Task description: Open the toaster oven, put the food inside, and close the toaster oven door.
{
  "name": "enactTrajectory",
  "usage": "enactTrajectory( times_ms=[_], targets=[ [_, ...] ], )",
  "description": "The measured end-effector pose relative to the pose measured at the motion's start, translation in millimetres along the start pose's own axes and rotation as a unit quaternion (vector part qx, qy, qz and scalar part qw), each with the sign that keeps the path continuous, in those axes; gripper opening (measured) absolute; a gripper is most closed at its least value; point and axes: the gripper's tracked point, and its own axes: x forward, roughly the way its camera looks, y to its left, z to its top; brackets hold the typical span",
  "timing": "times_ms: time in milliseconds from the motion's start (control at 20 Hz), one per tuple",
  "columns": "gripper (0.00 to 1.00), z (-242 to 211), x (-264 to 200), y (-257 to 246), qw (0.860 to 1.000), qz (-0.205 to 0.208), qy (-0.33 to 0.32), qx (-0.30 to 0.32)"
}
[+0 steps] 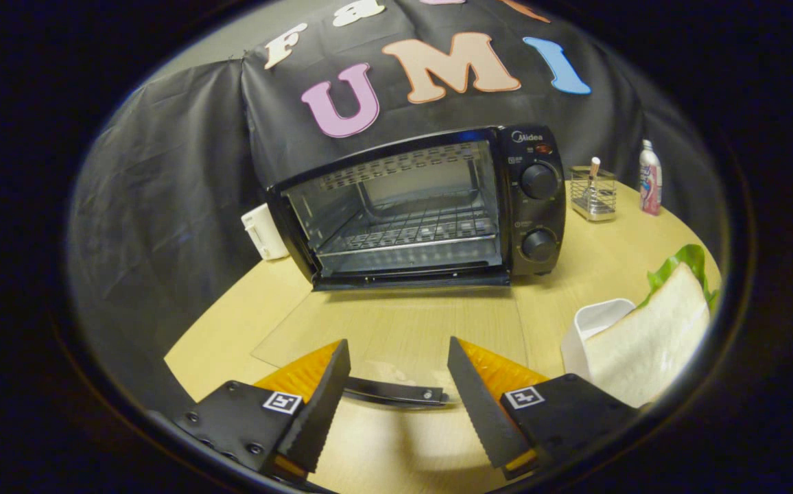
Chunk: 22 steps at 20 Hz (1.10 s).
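A black toaster oven (431, 206) stands on the wooden table (595, 254) beyond my fingers, its cavity and wire rack (410, 230) exposed. Its glass door (396, 329) lies folded down flat toward me, and the door's dark handle (393, 392) sits between my fingertips without touching either. My gripper (396, 357) is open, holding nothing. A sandwich (650, 336) of white bread and green lettuce leans to the right of my right finger, beside a white cup (592, 326).
A wire holder (593, 194) with a utensil and a pink-and-white bottle (650, 178) stand at the table's far right. A white box (264, 232) sits against the oven's left side. Black cloth hangs behind.
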Motion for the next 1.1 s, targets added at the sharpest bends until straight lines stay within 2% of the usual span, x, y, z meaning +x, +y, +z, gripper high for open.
enactTrajectory(
  times_ms=[100,200,350,600,750,1000,1100],
  targets=[
    [0.91,17,-16,1,0.999,0.041,-0.012,0.006],
    [0.91,32,-37,-10,0.998,0.057,-0.012,-0.004],
    [0.91,58,-67,-45,0.999,0.04,-0.013,-0.022],
    [0.91,96,-120,-112,1.0,-0.008,0.001,-0.007],
    [0.91,90,-143,-154,0.997,-0.047,0.061,0.006],
    [0.92,54,-155,-172,0.985,-0.029,0.163,0.056],
    [0.93,40,-151,-182,0.978,-0.037,0.191,0.077]
  ],
)
